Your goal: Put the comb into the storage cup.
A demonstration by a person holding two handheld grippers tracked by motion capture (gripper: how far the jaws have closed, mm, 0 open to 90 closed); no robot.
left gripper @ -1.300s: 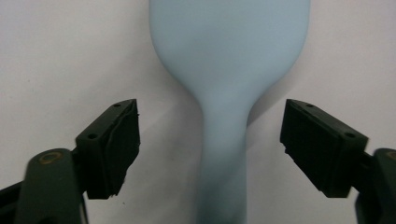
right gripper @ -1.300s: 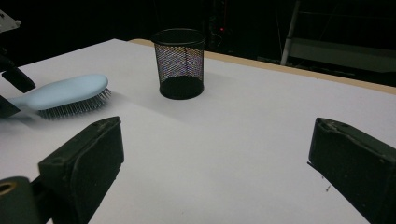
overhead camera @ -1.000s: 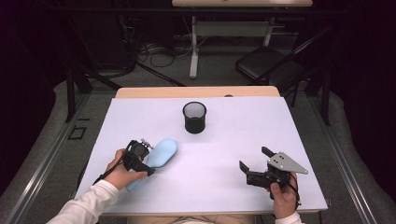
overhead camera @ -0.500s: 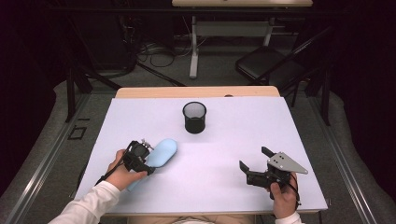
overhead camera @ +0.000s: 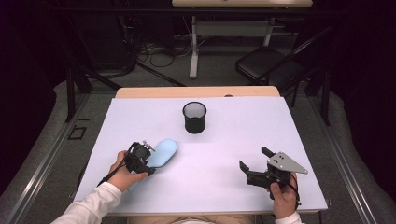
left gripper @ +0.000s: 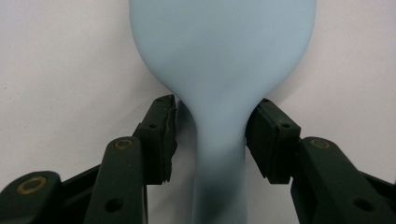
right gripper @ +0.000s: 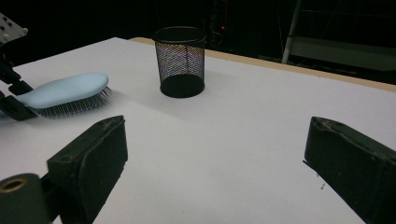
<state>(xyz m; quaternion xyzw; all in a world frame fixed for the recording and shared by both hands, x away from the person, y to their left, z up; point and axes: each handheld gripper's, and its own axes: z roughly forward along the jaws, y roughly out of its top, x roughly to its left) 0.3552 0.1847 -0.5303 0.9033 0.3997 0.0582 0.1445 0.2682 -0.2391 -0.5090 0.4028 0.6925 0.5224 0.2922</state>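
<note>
Nothing is seen to have moved since the earlier frames. On the white tabletop (overhead camera: 224, 154) a blue brush (overhead camera: 161, 153) lies bristles down, its neck flanked by the left tongs (left gripper: 212, 135), whose jaws seem not quite clamped, a slight gap showing at one pad. Well apart, the right tongs (overhead camera: 254, 158) are held released. A black mesh cup (overhead camera: 194, 117) stands beyond the brush.

Smooth matt plastic on the blue hairbrush (left gripper: 224, 60) – thin wire mesh on the black pen cup (right gripper: 180, 60), matt white table (overhead camera: 224, 186).
</note>
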